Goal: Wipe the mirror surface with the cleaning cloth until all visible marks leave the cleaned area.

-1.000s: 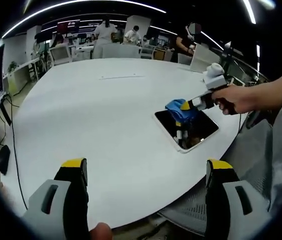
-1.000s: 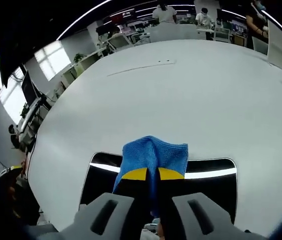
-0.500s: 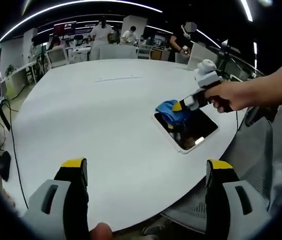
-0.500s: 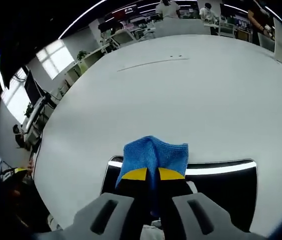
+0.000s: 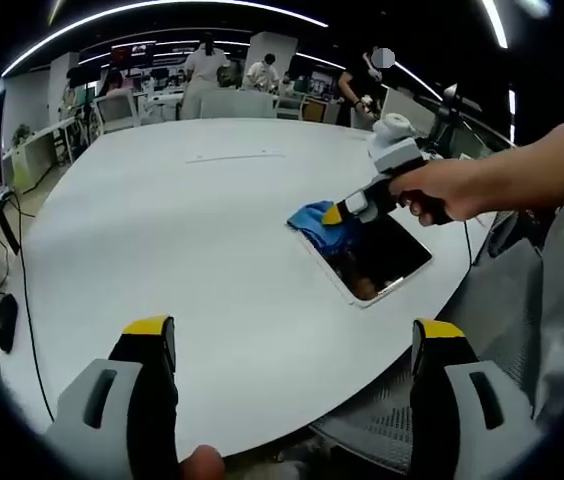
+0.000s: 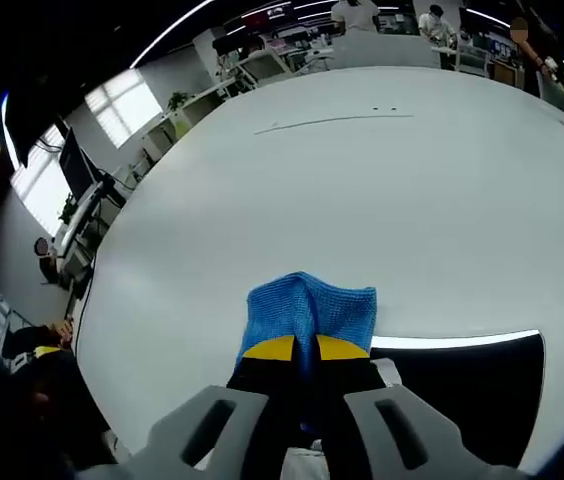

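Observation:
A rectangular mirror (image 5: 382, 262) with a white frame lies flat near the table's edge on the right of the left gripper view, reflecting dark shapes. My right gripper (image 5: 334, 214) is shut on a blue cleaning cloth (image 5: 309, 218) and presses it at the mirror's far left corner. In the right gripper view the blue cloth (image 6: 310, 310) bulges above the yellow-tipped jaws, which are shut on it, with the dark mirror (image 6: 462, 395) to the right. My left gripper (image 5: 292, 345) is open, held low over the near table edge, away from the mirror.
The big white round table (image 5: 182, 210) spreads to the left and behind the mirror. A person's hand and sleeve (image 5: 492, 185) hold the right gripper. A grey mesh chair (image 5: 402, 420) sits below the table edge. Cables (image 5: 17, 260) hang at the left; people and desks (image 5: 212, 85) stand in the background.
My right gripper has slid the cloth leftward across the mirror, from its middle to its far left corner. The left gripper has stayed still and open.

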`<control>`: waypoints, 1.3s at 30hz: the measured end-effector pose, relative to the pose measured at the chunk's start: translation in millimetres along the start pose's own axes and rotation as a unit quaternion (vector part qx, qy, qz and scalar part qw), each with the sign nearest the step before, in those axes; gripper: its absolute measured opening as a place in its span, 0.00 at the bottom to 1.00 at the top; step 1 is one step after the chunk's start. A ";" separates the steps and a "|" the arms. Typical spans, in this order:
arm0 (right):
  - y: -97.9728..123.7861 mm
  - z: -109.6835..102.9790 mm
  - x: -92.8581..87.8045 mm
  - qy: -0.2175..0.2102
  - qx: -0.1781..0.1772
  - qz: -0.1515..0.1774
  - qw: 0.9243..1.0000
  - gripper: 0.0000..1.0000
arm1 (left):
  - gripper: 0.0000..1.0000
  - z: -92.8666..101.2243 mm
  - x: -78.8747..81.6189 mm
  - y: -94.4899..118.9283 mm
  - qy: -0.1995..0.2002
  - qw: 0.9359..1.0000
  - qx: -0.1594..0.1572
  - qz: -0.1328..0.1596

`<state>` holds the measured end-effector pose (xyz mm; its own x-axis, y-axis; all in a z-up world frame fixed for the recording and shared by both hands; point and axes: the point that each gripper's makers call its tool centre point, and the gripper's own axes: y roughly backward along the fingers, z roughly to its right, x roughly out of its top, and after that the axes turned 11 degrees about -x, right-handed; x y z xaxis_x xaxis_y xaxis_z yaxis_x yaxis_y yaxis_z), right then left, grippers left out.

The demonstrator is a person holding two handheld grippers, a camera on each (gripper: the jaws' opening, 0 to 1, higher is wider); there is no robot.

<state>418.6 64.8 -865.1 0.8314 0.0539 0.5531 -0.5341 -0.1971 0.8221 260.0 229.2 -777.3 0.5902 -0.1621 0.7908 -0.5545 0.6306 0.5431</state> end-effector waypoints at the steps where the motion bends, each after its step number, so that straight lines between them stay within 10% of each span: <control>1: -0.2 -0.4 0.1 0.005 -0.001 0.001 1.000 0.01 | 0.94 -0.3 2.2 1.1 -0.007 1.000 0.003 0.003; 39: 28.0 -9.4 -47.1 0.008 0.025 -0.054 0.998 0.00 | 0.99 -0.7 0.5 -0.7 0.006 1.000 0.008 0.023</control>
<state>363.0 66.0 -866.8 0.8806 0.0923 0.4648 -0.4336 -0.2386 0.8689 261.1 229.2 -777.4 0.5710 -0.1247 0.8114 -0.5898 0.6253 0.5111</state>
